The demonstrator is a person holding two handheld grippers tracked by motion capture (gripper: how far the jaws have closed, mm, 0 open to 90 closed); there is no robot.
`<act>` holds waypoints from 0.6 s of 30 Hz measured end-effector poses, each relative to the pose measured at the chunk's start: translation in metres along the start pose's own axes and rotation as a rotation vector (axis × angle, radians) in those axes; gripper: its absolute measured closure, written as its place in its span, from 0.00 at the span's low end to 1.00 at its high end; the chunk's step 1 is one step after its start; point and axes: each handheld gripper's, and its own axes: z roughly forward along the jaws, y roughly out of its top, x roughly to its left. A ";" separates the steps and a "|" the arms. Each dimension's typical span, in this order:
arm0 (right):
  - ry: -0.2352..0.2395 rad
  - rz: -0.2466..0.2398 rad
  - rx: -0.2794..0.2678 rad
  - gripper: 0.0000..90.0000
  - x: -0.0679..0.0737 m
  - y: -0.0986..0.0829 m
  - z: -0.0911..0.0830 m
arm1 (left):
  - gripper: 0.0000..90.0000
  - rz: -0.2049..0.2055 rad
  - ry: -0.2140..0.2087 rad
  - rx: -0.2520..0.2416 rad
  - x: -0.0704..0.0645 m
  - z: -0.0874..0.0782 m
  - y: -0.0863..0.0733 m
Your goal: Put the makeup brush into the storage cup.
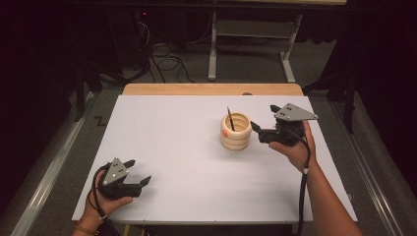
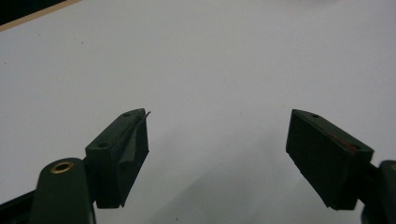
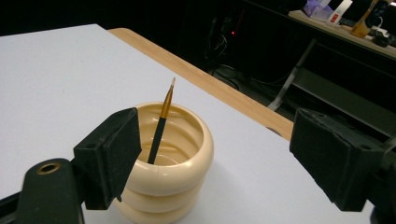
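Note:
A cream ribbed cup (image 1: 235,131) (image 3: 164,175) stands right of the table's middle, with a thin black brush (image 1: 230,118) (image 3: 160,125) leaning inside it, tip up. An orange spot marks the cup's left side in the high view. My right gripper (image 1: 262,121) (image 3: 215,154) is open just right of the cup, jaws wide apart, nothing between them. My left gripper (image 1: 137,171) (image 2: 217,154) rests open near the table's front left corner, over bare white surface, holding nothing.
The white table top (image 1: 172,142) has a wooden strip (image 1: 211,89) along its far edge. Beyond it a metal frame (image 1: 251,44) and cables (image 1: 167,61) lie on the dark floor. A rail (image 1: 54,162) runs along the left side.

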 end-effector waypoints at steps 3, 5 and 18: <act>0.000 -0.010 0.009 0.19 -0.001 -0.003 -0.002 | 0.24 0.001 -0.002 0.001 0.000 0.000 0.000; 0.002 -0.009 0.011 0.19 -0.001 -0.005 -0.004 | 0.24 0.001 -0.002 0.003 0.000 0.000 0.000; -0.026 -0.036 0.015 0.19 -0.007 -0.017 -0.019 | 0.24 0.000 0.000 0.002 0.000 0.000 0.000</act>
